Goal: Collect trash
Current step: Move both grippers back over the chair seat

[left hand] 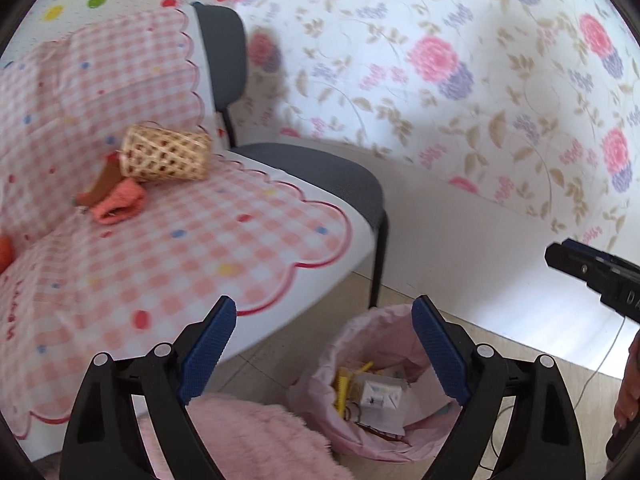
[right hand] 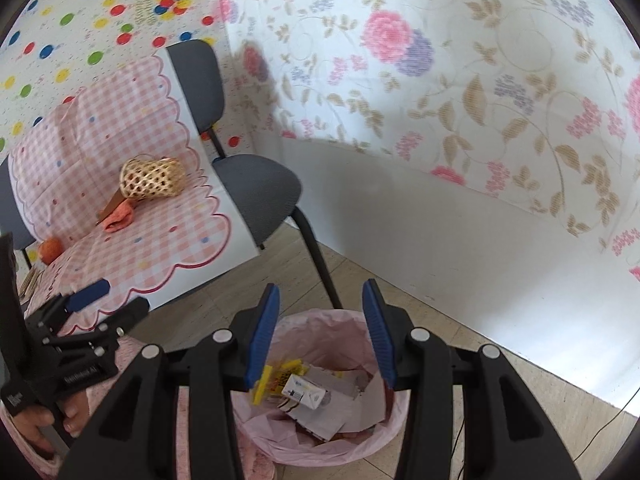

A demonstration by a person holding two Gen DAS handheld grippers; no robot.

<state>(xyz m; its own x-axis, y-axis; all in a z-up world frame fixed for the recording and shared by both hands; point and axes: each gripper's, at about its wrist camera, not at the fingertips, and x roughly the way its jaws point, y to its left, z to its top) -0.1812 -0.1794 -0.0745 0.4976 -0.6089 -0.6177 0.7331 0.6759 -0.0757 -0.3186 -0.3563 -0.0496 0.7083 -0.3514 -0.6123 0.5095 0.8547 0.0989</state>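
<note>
Below your right tongs (right hand: pixel 320 328) sits the trash bin (right hand: pixel 320 446), lined with a pink bag and standing upright on the tiled floor (right hand: pixel 520 380), its mouth facing up toward both cameras. Inside the bin you can see a small white carton (right hand: pixel 304 394) lying on its side, its long axis running from the bin's left toward its lower right, with yellow wrappers (right hand: pixel 280 376) to its left and crumpled paper (right hand: pixel 332 412) under it. Your right tongs are apart with nothing between the blue pads, straddling the bin's mouth. Your left tongs (left hand: pixel 324 344) are also spread wide and hold nothing; from that wrist the bin (left hand: pixel 320 416) lies just beyond the right-hand pad.

Left of the bin stands a grey chair (right hand: pixel 256 184), one black leg coming down just beside the bin's rim. A pink checked cloth (right hand: pixel 152 240) drapes the seat beside it, and on the cloth, well apart from the bin, a woven bamboo basket (right hand: pixel 150 180) lies tipped on its side, open end pointing left. Touching the basket's mouth are a brown piece (right hand: pixel 110 208), too blurred to name, and an orange-pink knitted item (right hand: pixel 118 218). A fluffy pink rug (left hand: pixel 248 436) lies just left of the bin. Behind the bin rises a floral wall covering (right hand: pixel 440 80).
</note>
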